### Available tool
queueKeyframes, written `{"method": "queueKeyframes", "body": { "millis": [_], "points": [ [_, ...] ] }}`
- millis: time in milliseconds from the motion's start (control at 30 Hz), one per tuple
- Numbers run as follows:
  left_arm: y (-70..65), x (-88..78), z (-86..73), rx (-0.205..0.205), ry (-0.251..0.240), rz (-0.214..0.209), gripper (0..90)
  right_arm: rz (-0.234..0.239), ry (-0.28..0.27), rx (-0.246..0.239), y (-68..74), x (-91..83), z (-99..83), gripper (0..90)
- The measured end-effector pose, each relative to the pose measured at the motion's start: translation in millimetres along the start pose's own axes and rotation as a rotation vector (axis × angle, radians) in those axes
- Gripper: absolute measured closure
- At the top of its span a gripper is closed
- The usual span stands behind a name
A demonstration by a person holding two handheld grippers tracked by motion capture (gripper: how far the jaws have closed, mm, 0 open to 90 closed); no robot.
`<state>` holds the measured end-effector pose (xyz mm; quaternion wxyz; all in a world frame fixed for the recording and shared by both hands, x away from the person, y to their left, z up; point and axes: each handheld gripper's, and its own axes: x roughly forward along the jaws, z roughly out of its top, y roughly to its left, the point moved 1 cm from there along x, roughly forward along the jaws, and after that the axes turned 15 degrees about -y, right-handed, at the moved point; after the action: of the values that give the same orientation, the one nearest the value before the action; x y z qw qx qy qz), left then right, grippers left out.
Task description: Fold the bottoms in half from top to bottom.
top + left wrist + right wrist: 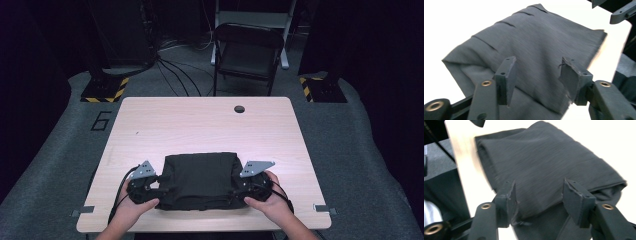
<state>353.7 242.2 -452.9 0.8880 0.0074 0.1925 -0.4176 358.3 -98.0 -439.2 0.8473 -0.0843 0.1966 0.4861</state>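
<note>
- At the near table edge, two hands enter from below in the high view: the left hand (131, 207) and the right hand (267, 202); each holds a gripper at one end of a folded dark cloth (200, 180).
- Left gripper (152, 186) sits at the cloth's left end, its grey plate on top; in its own view (537, 75) the jaws stand wide apart with the cloth lying between and under them; the pads do not press it, so it grips nothing.
- Right gripper (245, 187) sits at the cloth's right end, likewise under a grey plate; in its own view (539, 195) the jaws are spread wide, straddling the folded edge of the cloth (544, 167); a loose thread hangs by one pad; nothing is clamped.
- Cloth lies flat on the near middle of the table (205, 125), folded into a rough rectangle; pleat-like creases cross its surface in the left gripper view (534, 42).
- Farther off, the pale wood top is bare apart from a round hole (239, 108) near its far edge.
- Beyond the table stands a dark folding chair (247, 52); cables (172, 70) run over the grey floor; a number 6 (101, 120) is marked left of the table; striped stand bases (105, 89) sit at either side.
</note>
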Motion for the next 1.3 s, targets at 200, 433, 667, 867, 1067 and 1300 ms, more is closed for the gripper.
{"method": "queueKeyframes", "body": {
  "millis": [200, 433, 667, 867, 1067, 1300],
  "points": [
    [11.9, 28.0, 11.2, 0.008, 0.009, -0.008, 39.6, 0.017, -0.006, 0.012, -14.7, 26.5, 12.1, 37.2],
    [24.2, 64.6, 6.5, 0.039, 0.029, 0.011, 35.7, 0.026, 0.031, -0.002, -26.7, 61.0, 12.7, 31.8],
    [29.4, 72.2, -11.4, 0.048, 0.047, 0.013, 33.1, 0.018, 0.083, 0.002, -28.2, 76.7, -4.5, 31.4],
    [32.6, 68.5, -18.8, 0.052, 0.048, 0.008, 33.1, 0.007, 0.097, -0.007, -29.6, 76.0, -12.9, 31.2],
    [32.2, 66.4, -28.2, 0.082, 0.064, 0.011, 33.5, -0.007, 0.097, -0.022, -27.2, 77.3, -23.7, 31.2],
    [31.0, 67.8, -32.5, 0.116, 0.061, 0.026, 33.8, -0.025, 0.082, -0.024, -24.7, 76.1, -33.1, 31.6]
  ]
}}
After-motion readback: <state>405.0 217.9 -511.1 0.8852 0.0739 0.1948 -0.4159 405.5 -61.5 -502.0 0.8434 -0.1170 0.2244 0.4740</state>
